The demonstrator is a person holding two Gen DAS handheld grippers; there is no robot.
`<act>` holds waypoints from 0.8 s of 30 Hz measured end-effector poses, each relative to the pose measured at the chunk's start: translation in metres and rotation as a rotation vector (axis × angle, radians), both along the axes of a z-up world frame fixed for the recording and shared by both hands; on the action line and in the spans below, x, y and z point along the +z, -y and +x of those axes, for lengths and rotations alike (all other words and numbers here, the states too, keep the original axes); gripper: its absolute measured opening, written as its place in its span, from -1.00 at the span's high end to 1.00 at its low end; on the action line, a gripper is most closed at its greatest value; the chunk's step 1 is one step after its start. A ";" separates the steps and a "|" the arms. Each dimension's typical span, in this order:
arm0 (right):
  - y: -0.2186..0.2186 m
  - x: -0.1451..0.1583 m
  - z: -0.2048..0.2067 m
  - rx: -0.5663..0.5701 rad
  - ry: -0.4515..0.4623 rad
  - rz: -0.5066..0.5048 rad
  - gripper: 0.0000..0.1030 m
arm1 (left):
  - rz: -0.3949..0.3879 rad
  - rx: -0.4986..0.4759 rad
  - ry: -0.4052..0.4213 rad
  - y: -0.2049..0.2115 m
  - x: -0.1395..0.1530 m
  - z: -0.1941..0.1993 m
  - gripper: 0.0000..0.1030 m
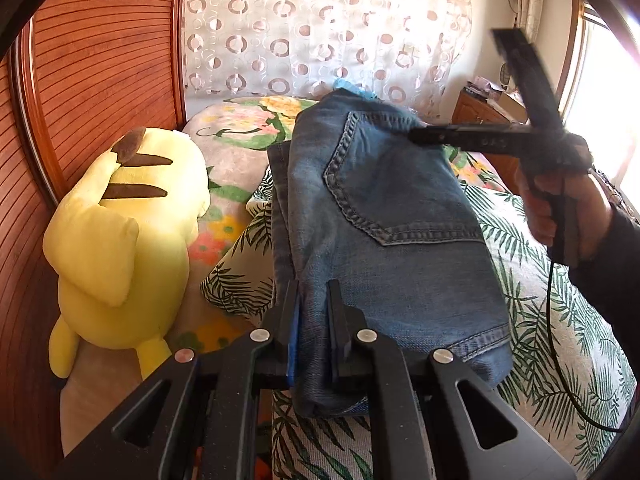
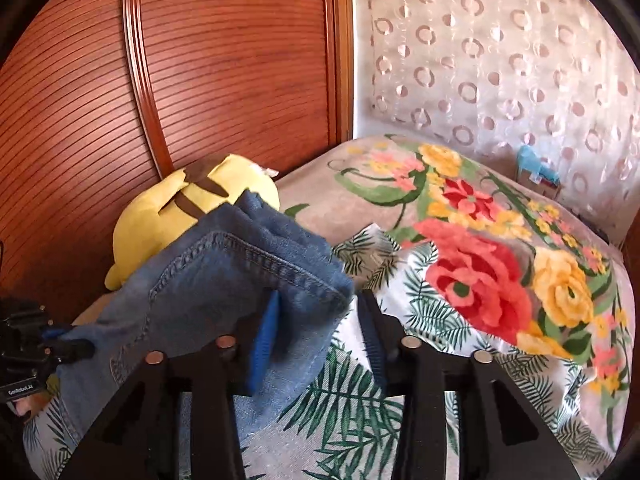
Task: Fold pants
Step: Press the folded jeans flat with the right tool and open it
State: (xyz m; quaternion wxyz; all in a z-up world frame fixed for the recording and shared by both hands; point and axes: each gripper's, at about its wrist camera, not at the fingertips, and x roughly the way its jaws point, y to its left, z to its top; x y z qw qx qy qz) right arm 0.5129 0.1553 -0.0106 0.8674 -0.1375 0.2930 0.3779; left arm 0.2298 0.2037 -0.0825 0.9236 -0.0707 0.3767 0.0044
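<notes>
1. our left gripper [image 1: 314, 320] is clamped on the near edge of the folded jeans [image 1: 384, 216], a thick wad of denim filling the space between its fingers.
2. our right gripper [image 2: 316, 320] has its fingers spread apart; the far corner of the jeans lies against its left blue pad [image 2: 266, 344], with nothing pinched.
3. the jeans lie ahead of the left gripper on the leaf-print sheet [image 1: 560, 320], with a yellow plush [image 1: 124, 220] to its left.
4. we judge the denim heavy, stiff and grippy; stacked layers sag, so we should take seams or folded edges, never a single ply.
</notes>
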 end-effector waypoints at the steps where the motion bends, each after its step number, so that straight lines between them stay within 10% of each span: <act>1: -0.001 -0.006 0.001 -0.013 -0.007 -0.008 0.24 | 0.003 0.003 0.001 0.001 0.001 0.001 0.76; 24: 0.033 -0.006 -0.069 -0.027 -0.039 0.084 0.24 | 0.074 0.057 0.019 0.014 0.023 -0.020 0.73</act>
